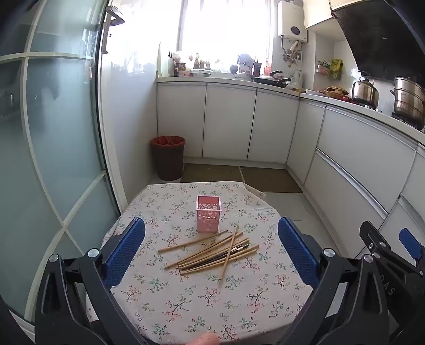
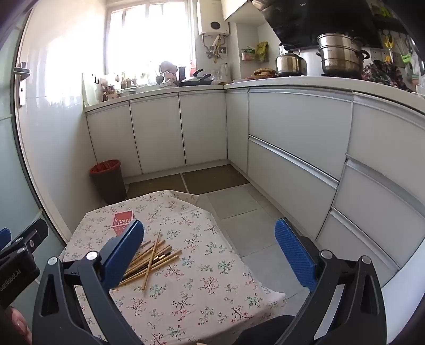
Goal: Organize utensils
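Two tools, left tool and right tool, gape over one chopstick heap, one pink holder.

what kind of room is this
A home kitchen, most likely: white base cabinets under a cluttered counter, steel pots on a stove beneath a range hood, and a wall water heater.

The right gripper hides part of the pink holder and chopsticks.
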### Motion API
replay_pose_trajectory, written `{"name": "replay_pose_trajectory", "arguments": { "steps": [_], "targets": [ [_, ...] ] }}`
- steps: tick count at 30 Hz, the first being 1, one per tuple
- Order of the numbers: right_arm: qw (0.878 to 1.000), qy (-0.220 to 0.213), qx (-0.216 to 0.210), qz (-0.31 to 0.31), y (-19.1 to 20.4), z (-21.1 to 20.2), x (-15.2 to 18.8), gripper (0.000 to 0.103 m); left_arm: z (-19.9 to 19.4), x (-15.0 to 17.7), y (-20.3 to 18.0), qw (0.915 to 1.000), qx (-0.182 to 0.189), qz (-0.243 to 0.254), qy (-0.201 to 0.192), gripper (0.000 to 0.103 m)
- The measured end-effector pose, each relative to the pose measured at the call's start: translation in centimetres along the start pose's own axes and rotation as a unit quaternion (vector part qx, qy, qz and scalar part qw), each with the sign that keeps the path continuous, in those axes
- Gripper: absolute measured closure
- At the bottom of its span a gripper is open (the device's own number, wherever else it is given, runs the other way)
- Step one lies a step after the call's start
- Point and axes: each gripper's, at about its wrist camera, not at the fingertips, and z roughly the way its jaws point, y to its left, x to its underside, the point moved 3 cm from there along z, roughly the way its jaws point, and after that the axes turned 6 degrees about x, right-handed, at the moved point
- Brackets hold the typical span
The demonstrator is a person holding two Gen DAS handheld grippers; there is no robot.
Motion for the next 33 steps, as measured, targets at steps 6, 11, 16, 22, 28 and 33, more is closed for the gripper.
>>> {"name": "replay_pose_trajectory", "arguments": {
  "steps": [6, 11, 16, 22, 28, 33],
  "targets": [
    [1.0, 0.0, 0.0, -0.005, 0.3, 0.1, -0.1, 0.007, -0.4, 0.0, -0.6, 1.0, 0.002, 0.003, 0.009, 0.007],
    [1.0, -0.004, -0.002, 0.005, -0.1, -0.9, 0.5, 0.007, -0.5, 0.0, -0.8, 1.0, 0.003, 0.002, 0.008, 0.007],
    [1.0, 0.0, -0.005, 0.006, -0.4, -0.5, 0.2, 0.007, -0.4, -0.1, -0.6, 0.9999, 0.002, 0.005, 0.01, 0.007],
    [1.0, 0.001, -0.006, 0.004, -0.5, -0.5, 0.0, 0.007, 0.0, 0.3, -0.5, 0.9999, 0.004, 0.001, 0.011, 0.007],
    [1.0, 0.003, -0.005, 0.003, -0.6, -0.4, -0.1, 0.007, 0.0, 0.4, -0.4, 0.9999, 0.004, 0.0, 0.009, 0.007],
    [1.0, 0.004, -0.005, 0.003, -0.5, -0.4, 0.1, 0.007, 0.0, 0.3, -0.4, 0.9999, 0.006, -0.001, 0.011, 0.007]
  ]
}}
